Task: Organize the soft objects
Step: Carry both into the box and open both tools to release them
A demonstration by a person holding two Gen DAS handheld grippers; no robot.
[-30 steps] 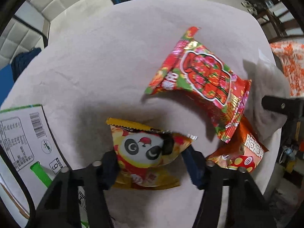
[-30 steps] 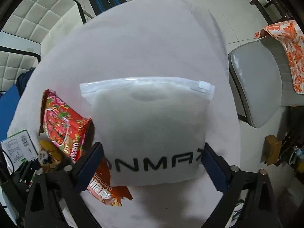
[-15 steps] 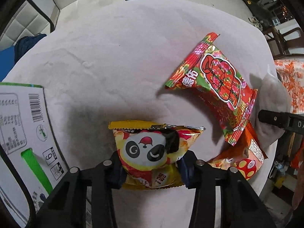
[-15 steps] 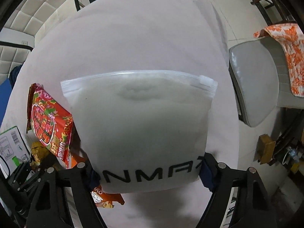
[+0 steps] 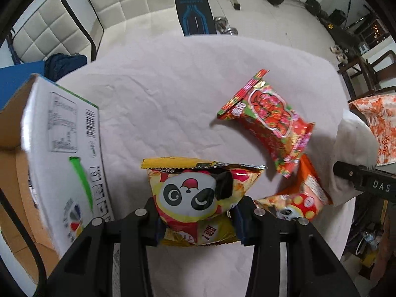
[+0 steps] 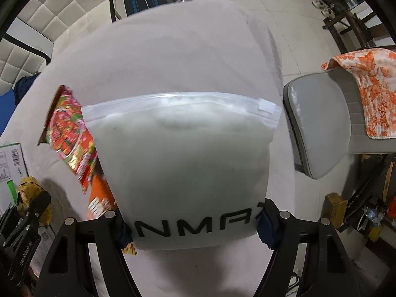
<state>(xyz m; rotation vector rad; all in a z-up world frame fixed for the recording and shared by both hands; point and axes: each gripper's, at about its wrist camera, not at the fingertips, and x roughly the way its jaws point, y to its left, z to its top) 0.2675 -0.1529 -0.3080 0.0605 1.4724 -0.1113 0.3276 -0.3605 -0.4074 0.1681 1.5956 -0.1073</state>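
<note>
- Now the left claw (image 5: 198, 219) is clamped on the yellow panda snack bag (image 5: 198, 193), its two pads pressing the lower sides of the puffy packet, which stands out ahead of the fingers above the white-covered surface (image 5: 153, 94).
- Just left of that claw stands an open cardboard box (image 5: 61, 148) with a white printed flap, a barcode and a green mark; its brown inside shows at the far left.
- Beyond the panda bag, to the right, a red patterned snack bag (image 5: 269, 118) lies tilted on the cloth, and an orange mushroom-print snack bag (image 5: 302, 195) lies partly beneath its lower end.
- Meanwhile the right claw (image 6: 193, 225) is closing on a frosted zip pouch (image 6: 180, 156); both pads touch its lower edges beside the black lettering, and the zip slider sits at the top right corner.
- Left of the pouch, in the right wrist view, the red bag and the orange bag show partly behind it, and the other claw with the yellow packet appears at the lower left.
- Off the surface on the right is a grey chair (image 6: 319, 126) with an orange floral cloth (image 6: 371, 89) draped over it.
</note>
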